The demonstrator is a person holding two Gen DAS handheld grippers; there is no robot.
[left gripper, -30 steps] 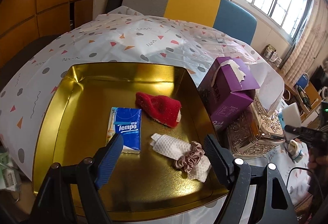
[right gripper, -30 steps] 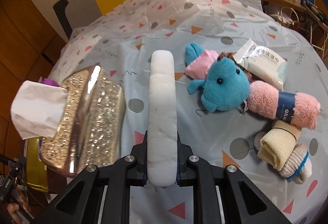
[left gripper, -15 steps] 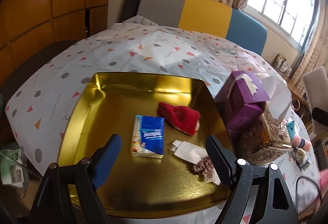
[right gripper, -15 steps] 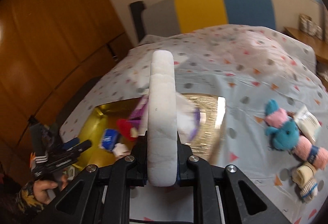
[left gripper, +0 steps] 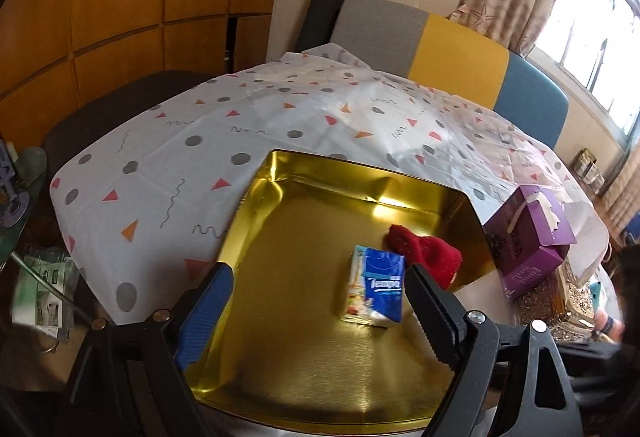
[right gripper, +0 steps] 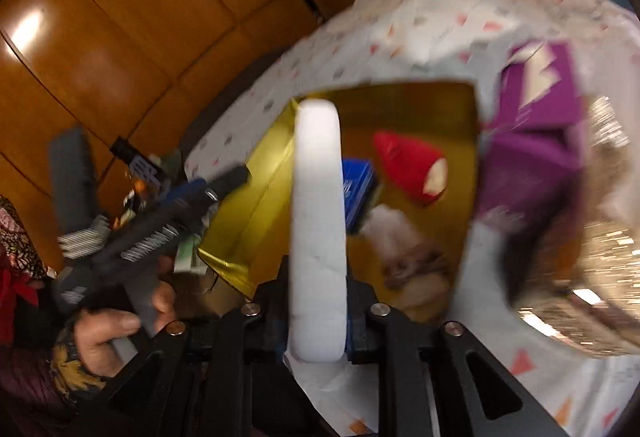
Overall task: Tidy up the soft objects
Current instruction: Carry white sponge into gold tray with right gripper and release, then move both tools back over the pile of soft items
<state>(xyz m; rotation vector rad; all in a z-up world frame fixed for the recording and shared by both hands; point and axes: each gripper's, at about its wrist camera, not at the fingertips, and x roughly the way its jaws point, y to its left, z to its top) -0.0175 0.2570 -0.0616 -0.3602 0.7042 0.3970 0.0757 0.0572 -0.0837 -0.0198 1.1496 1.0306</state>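
A gold tray (left gripper: pixel 256 197) sits on the patterned tablecloth. In it lie a blue Tempo tissue pack (left gripper: pixel 376 285) and a red sock (left gripper: pixel 424 249). My left gripper (left gripper: pixel 320 305) is open and empty, held over the tray's near left part. My right gripper (right gripper: pixel 318 317) is shut on a white sponge (right gripper: pixel 318 205) and holds it above the tray's (right gripper: pixel 256 213) near edge. The blurred right wrist view also shows the red sock (right gripper: pixel 412 165), the tissue pack (right gripper: pixel 358 189), and a white cloth with a brown scrunchie (right gripper: pixel 408 257).
A purple tissue box (left gripper: pixel 528 241) and a glittery gold box (left gripper: pixel 560 301) stand right of the tray. Bare tablecloth (left gripper: pixel 200 141) lies behind and left. A grey, yellow and blue chair back (left gripper: pixel 452 53) stands at the far side. The left gripper (right gripper: pixel 160 225) shows in the right wrist view.
My left gripper pulled back and swung left, so the tray sits further right in view. My right gripper swung left with the sponge, from the plush toys to over the tray.
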